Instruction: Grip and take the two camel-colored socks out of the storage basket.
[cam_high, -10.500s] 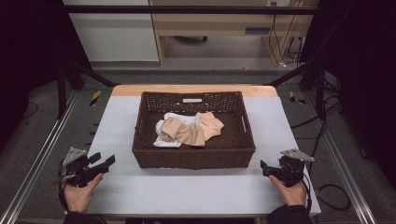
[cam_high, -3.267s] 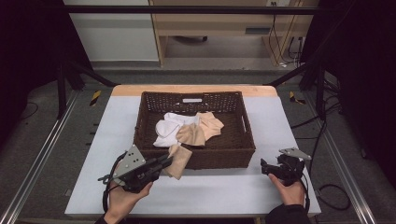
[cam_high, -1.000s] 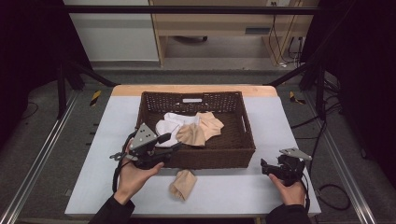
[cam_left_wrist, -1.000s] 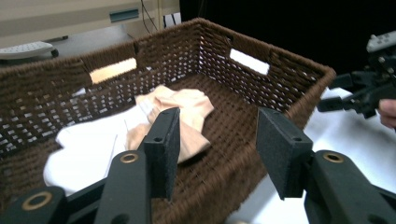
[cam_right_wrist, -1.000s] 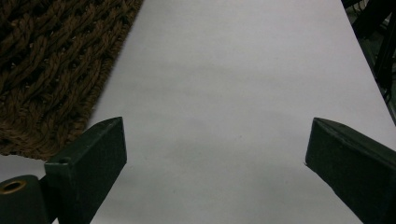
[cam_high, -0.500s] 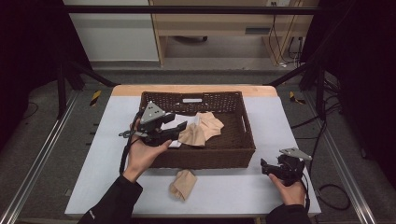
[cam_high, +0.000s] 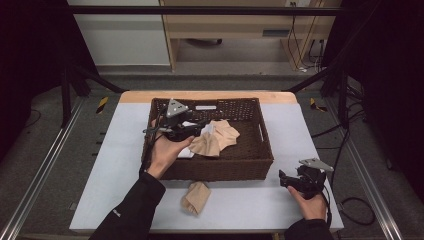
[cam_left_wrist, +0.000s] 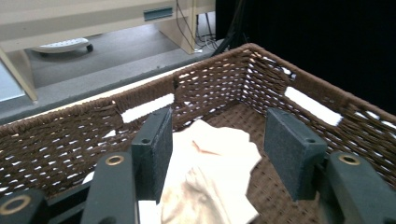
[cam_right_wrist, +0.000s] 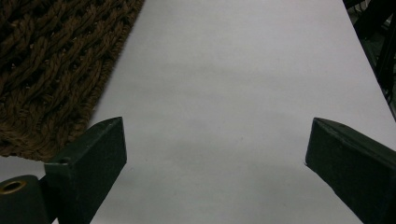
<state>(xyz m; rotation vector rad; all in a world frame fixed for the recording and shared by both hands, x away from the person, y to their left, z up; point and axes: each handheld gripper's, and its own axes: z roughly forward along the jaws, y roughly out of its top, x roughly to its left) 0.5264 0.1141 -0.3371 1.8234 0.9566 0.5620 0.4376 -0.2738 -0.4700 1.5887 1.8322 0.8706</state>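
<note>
The left gripper (cam_left_wrist: 215, 158) was inside the basket (cam_high: 260, 135), near its left wall, with its jaws released and holding nothing. The pile of cloths (cam_left_wrist: 210, 172) lay just ahead of it and a little below, between the two jaws' lines, in the left-middle part of the basket. One cloth (cam_high: 196, 196) lay outside on the table (cam_high: 120, 145), in front of the basket. The right gripper (cam_high: 292, 180) rested well apart at the table's right front, jaws also released, so the left hand was clearly the nearer one.

Lab-style recording bay, black curtains (cam_high: 30, 45), metal frame rails (cam_high: 35, 180), floor cables (cam_high: 350, 145), white-topped table (cam_high: 310, 125)
</note>
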